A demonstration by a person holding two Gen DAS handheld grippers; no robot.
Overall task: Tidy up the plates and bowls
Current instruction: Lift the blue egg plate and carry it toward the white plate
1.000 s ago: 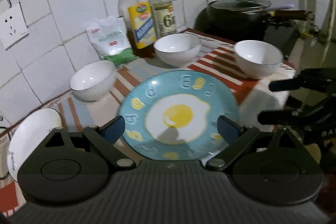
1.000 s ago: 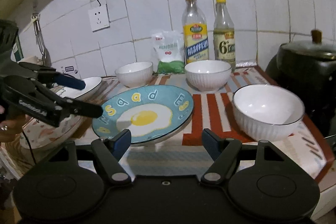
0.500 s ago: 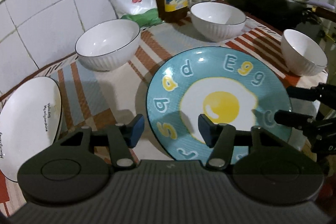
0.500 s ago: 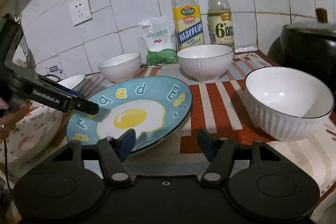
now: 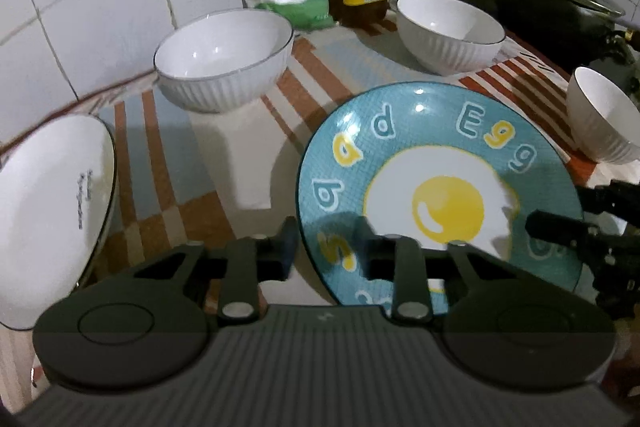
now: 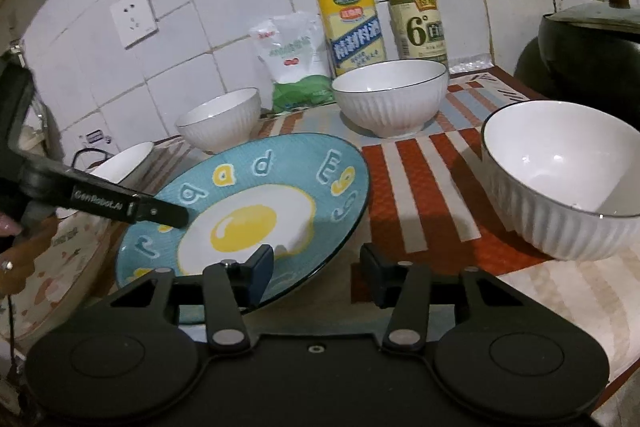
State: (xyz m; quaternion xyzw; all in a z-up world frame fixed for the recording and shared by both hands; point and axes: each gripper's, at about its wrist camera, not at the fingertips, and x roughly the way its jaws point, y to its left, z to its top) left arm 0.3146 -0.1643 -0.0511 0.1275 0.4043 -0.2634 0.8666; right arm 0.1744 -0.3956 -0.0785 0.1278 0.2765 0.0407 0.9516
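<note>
egg plate (image 5: 440,187) mid-tabletop (image 6: 420,163), near edge looks lifted | left gripper (image 5: 326,247) fingers straddle its rim, closing, grip unconfirmed | right gripper (image 6: 316,267) fingers open, one over rim | step: pick plate | next: clamp, stack on white plate (image 5: 48,211)

- Between the blue plate (image 5: 440,187) and the white plate (image 5: 52,211) a strip of bare counter (image 5: 192,187) lies open.
- Three bowls ring the blue plate: left (image 5: 224,59), middle (image 5: 450,33), right (image 6: 564,179).
- Bottles (image 6: 350,7) and a bag (image 6: 294,59) line the wall.
- A dark pot (image 6: 592,47) blocks the right end.
</note>
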